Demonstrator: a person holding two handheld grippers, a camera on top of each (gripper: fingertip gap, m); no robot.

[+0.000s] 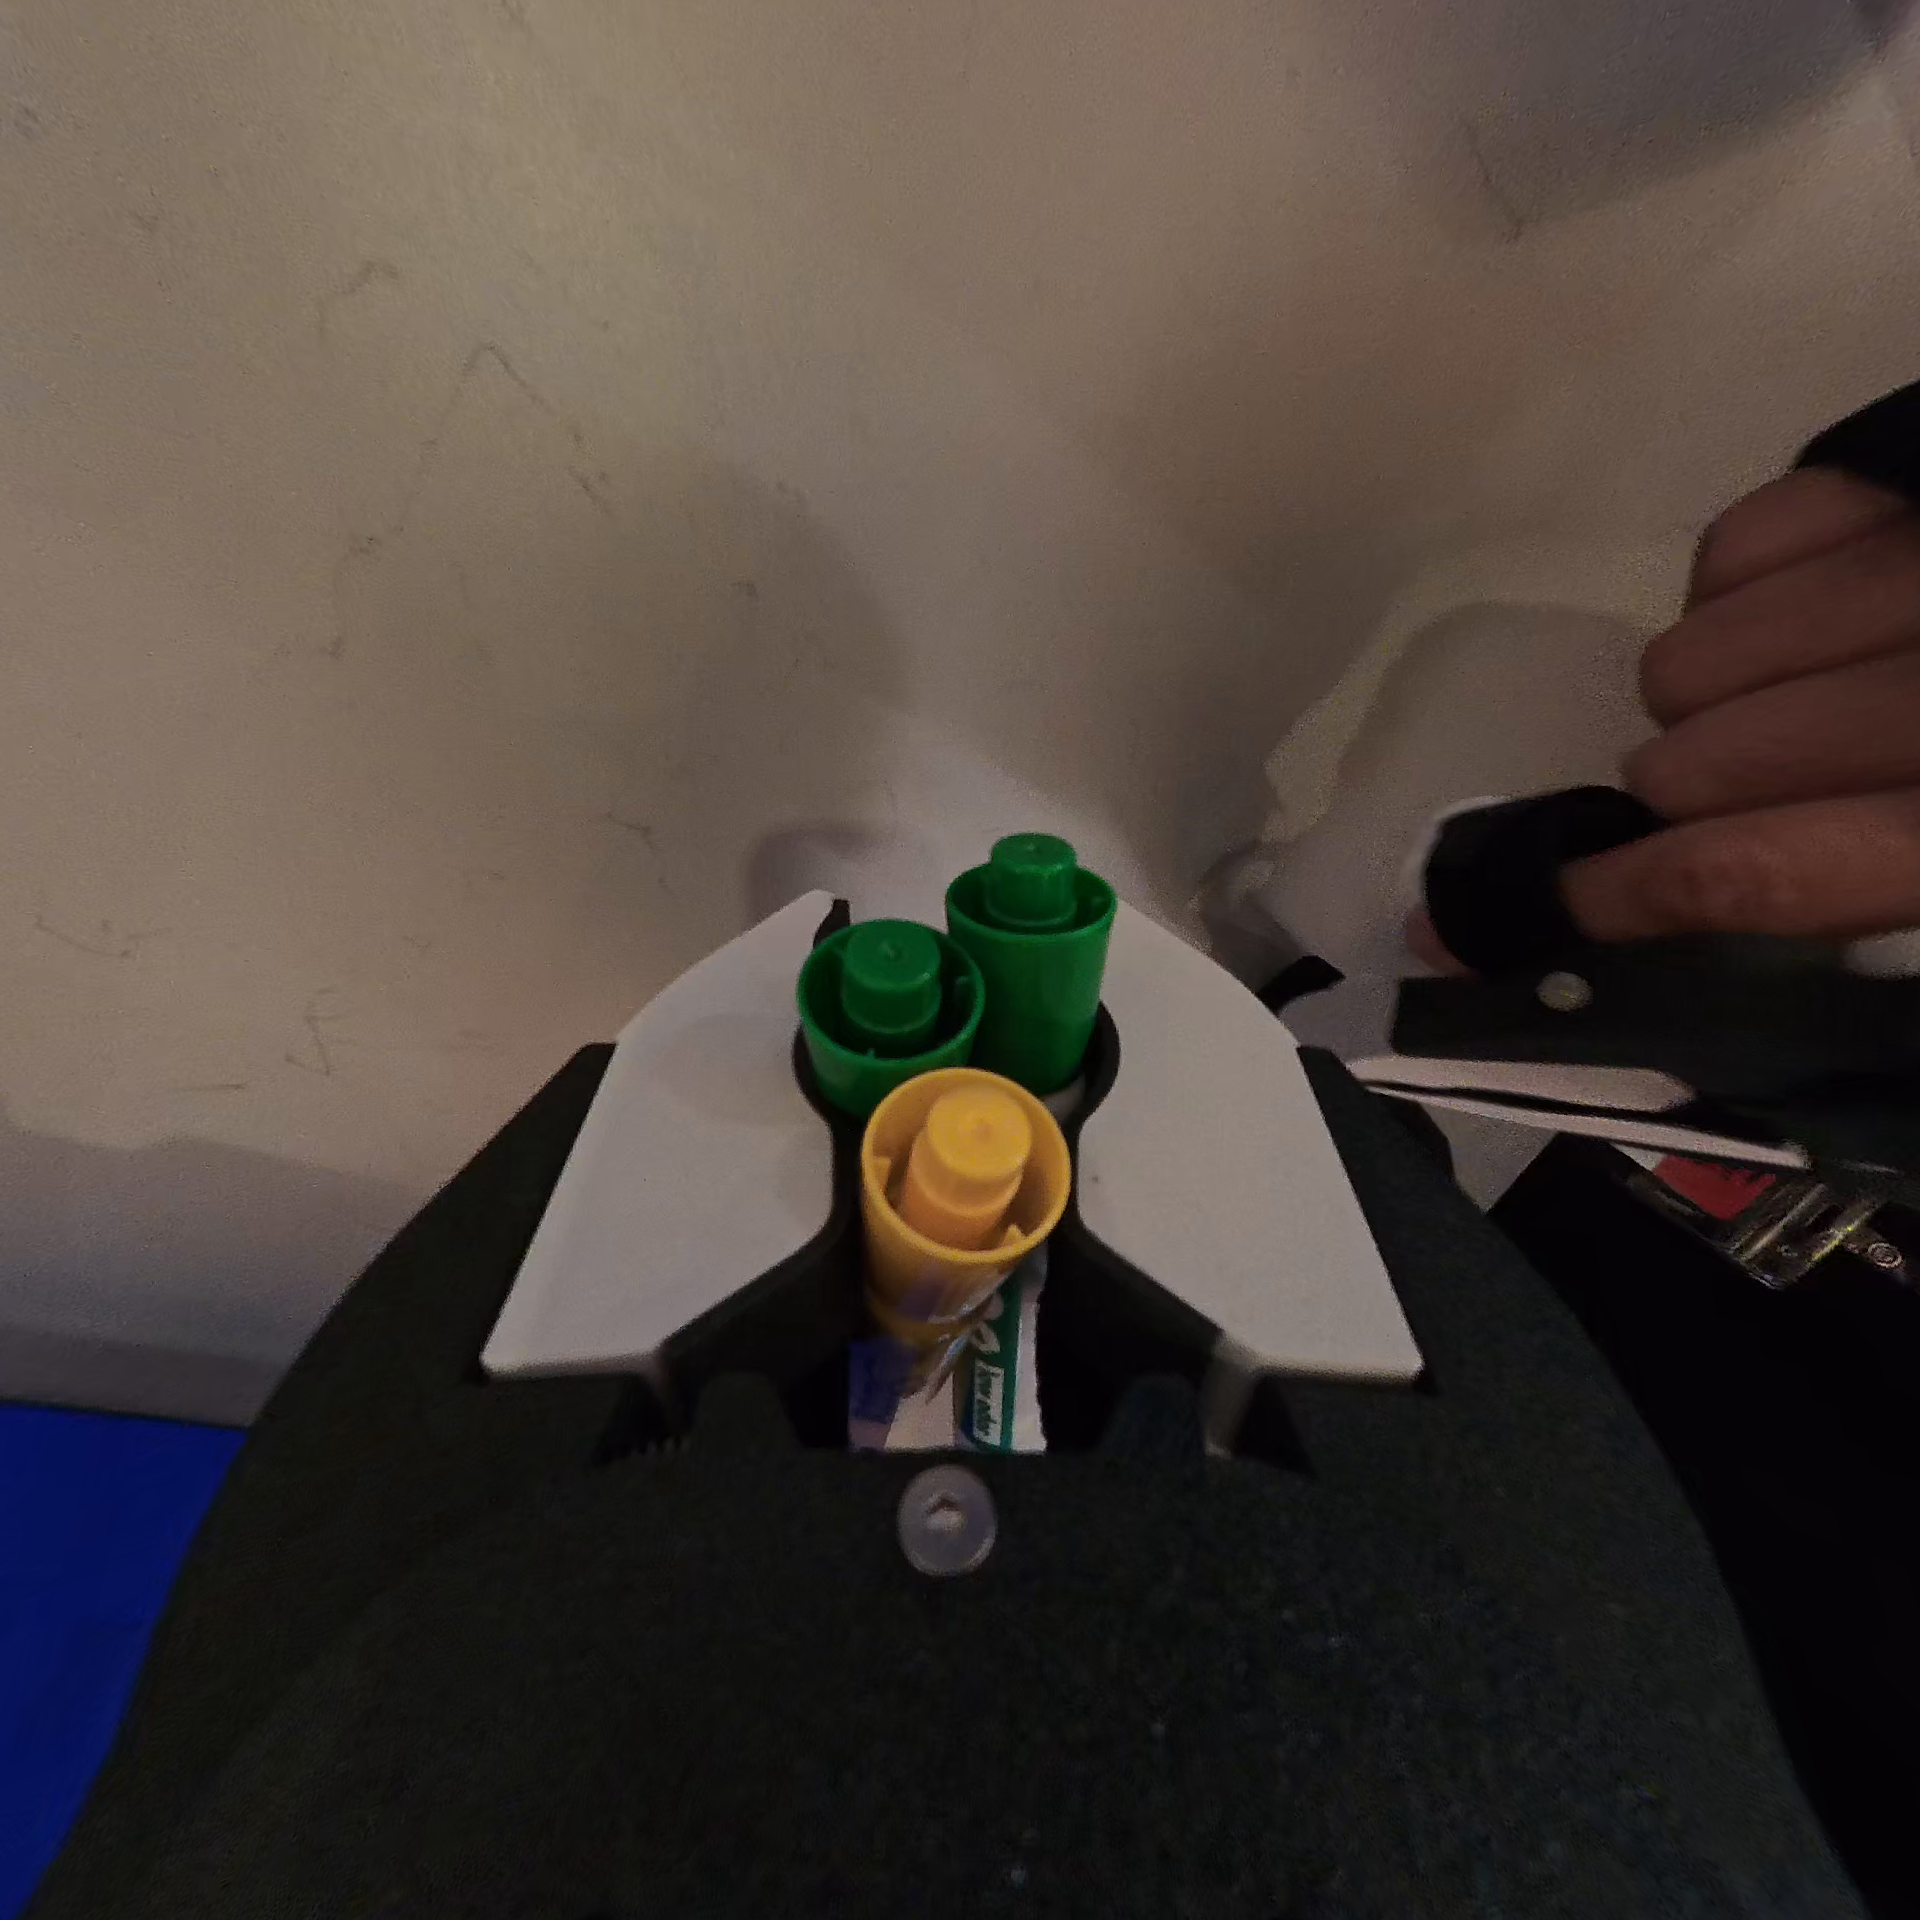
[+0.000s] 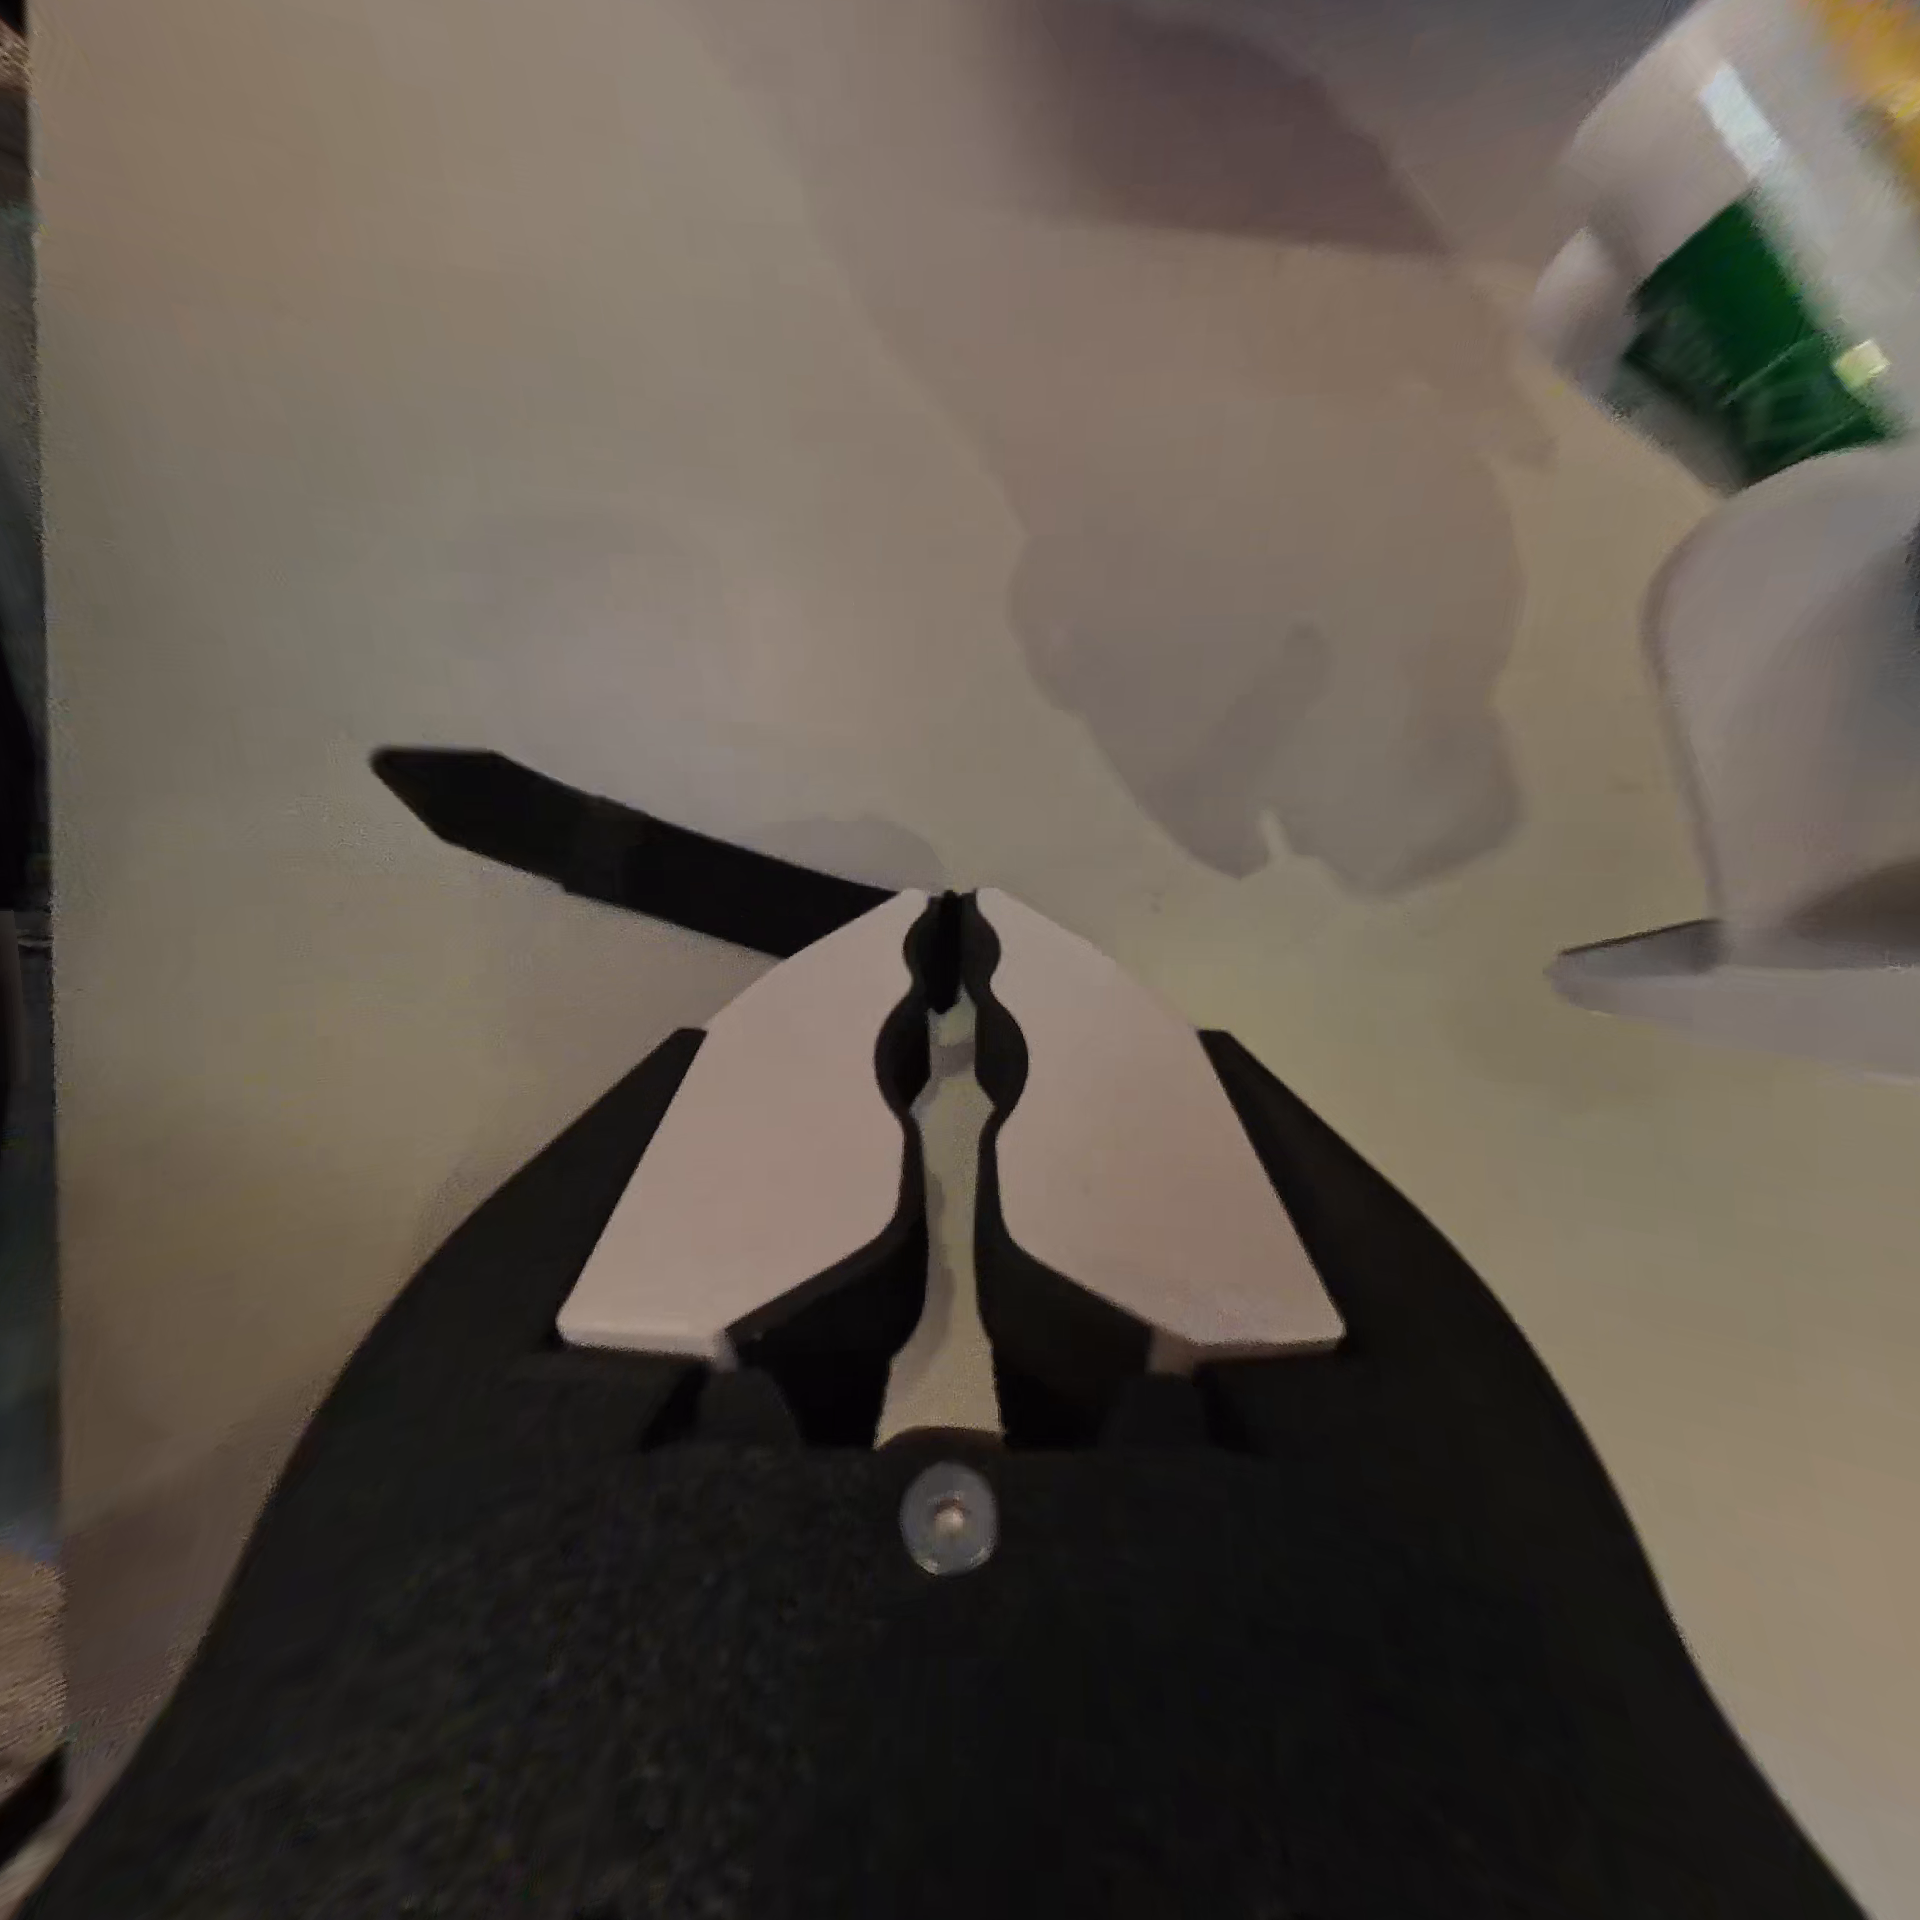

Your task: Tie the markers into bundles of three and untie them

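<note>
- Left wrist view: the left hand-held gripper point(image 1: 951, 1049) is clamped on three markers held end-on toward the camera, two green markers point(image 1: 1029, 966) side by side at the far end of the fingers and a yellow marker point(image 1: 961, 1174) nearer, tucked just beneath them.
- The three caps touch one another, pressed together between the white fingers point(image 1: 707, 1132).
- Only this view shows a person's hand point(image 1: 1787, 727) at the far right, wrapped round the handle of the right hand-held gripper point(image 1: 1538, 1101), which sits just to the right of the markers.
- A strip of blue shows at the near left; the pale worktop point(image 1: 520, 520) fills the rest.
- Right wrist view: the right hand-held gripper point(image 2: 951, 914) is pinched on a black strap point(image 2: 623, 842), which runs out to the left over the worktop point(image 2: 416, 416).
- Only this view shows the markers' other end: blurred white barrels point(image 2: 1704, 229) with a green band at the upper right, above a white finger of the left gripper.
</note>
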